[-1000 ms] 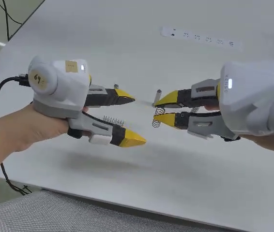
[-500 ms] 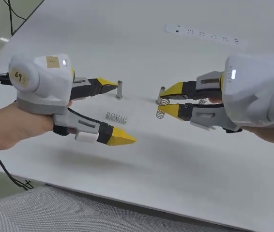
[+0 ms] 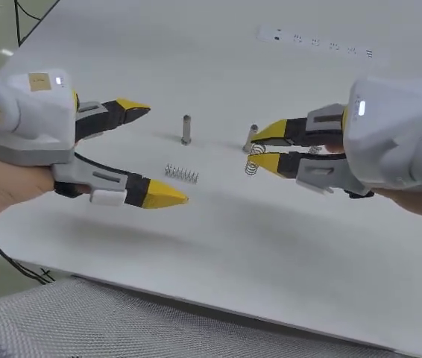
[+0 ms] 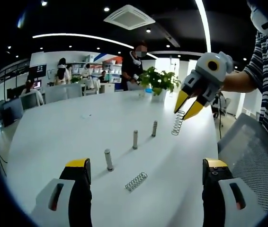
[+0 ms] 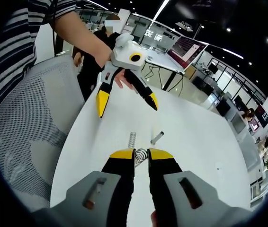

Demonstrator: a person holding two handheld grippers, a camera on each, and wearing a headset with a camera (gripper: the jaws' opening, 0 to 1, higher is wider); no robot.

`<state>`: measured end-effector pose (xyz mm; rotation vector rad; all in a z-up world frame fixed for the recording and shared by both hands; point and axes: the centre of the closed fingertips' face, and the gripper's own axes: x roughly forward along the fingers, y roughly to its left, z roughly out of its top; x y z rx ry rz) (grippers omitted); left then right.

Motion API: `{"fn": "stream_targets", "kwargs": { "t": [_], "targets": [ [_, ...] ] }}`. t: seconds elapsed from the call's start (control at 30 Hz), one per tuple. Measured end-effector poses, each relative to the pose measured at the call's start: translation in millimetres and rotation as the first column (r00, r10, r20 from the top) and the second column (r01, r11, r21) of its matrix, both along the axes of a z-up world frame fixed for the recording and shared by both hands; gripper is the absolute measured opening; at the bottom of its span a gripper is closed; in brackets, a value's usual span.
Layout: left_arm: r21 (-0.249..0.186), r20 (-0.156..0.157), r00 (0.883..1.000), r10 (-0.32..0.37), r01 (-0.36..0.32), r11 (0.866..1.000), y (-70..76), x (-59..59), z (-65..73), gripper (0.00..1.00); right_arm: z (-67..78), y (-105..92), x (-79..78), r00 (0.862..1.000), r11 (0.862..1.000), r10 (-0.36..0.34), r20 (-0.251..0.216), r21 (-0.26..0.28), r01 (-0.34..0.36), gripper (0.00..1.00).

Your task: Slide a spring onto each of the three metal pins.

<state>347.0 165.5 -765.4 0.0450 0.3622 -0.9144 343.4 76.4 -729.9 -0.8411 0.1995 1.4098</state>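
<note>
Loose spring (image 3: 181, 174) on table (image 3: 271, 253) nr pin (image 3: 186, 130)

Bright overhead light, soft shadows, sharp pics w/ fisheye edge warp.

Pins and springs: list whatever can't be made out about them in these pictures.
1. Left gripper view: the far pin is too small to tell whether a spring already sits on it.
2. Head view: the middle pin is partly covered by the tongs of the right gripper; the far pin is hidden behind them.
3. Right gripper view: the held spring is mostly covered by the tongs' tips, so its length is unclear.
</note>
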Motion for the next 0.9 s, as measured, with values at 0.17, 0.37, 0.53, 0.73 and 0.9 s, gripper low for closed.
{"fn": "stream_targets", "kwargs": {
  "t": [0.17, 0.37, 0.53, 0.73, 0.9],
  "targets": [
    [0.002, -0.006, 1.0, 0.025, -0.025, 1.0, 8.8, -1.1, -2.4, 0.97, -8.0, -1.9, 3.3, 1.0, 1.0, -0.007, -0.013, -0.014, 0.007, 0.12],
    [0.0, -0.01, 0.999, 0.046, -0.046, 0.999, 13.4, -2.1, -3.8, 0.97, -16.5, -2.3, 7.1, 0.999, 0.999, -0.008, -0.035, -0.036, 0.007, 0.12],
    [0.001, -0.011, 0.998, 0.054, -0.054, 0.999, 16.3, -4.9, -5.5, 0.97, -16.8, -3.3, 18.0, 0.999, 0.999, -0.025, -0.038, -0.045, 0.023, 0.12],
    [-0.012, -0.005, 0.997, 0.079, -0.079, 0.997, 22.8, -3.3, -3.4, 0.97, -12.7, -2.2, 39.2, 0.998, 0.997, -0.068, -0.019, -0.034, 0.067, 0.12],
    [-0.017, 0.0, 0.996, 0.085, -0.085, 0.996, 24.0, -3.3, -1.2, 0.97, -13.4, -2.0, 59.0, 0.992, 0.992, -0.124, -0.013, -0.021, 0.124, 0.12]
  ]
}}
